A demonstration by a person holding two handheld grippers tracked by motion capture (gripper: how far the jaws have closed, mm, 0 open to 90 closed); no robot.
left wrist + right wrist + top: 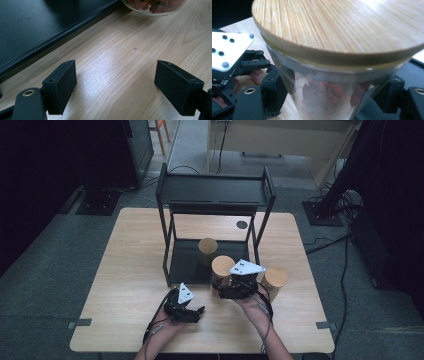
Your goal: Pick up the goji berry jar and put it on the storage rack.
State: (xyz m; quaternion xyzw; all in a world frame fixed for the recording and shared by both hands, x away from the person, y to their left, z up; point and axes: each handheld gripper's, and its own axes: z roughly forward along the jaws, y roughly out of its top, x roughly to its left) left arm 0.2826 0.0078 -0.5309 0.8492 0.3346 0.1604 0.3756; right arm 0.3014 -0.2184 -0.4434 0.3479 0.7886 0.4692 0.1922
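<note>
A glass jar [222, 266] with a round wooden lid and reddish dried bits inside stands just in front of the black rack's lower shelf [187, 262]. My right gripper [226, 287] is shut on its glass body, one jaw on each side. The right gripper view shows the same jar [337, 37] close up, between my right gripper's [334, 100] pads. My left gripper [196, 311] hovers low over the table to the jar's left, open and holding nothing. The left gripper view has my left gripper [116, 72] spread over bare wood, with the jar's base [155, 6] ahead.
A second lidded jar [207, 246] stands on the rack's lower shelf, and a third [275, 277] stands on the table right of my right hand. The rack's upper shelf [215, 190] overhangs the lower one. The table's front edge [200, 351] is close to my forearms.
</note>
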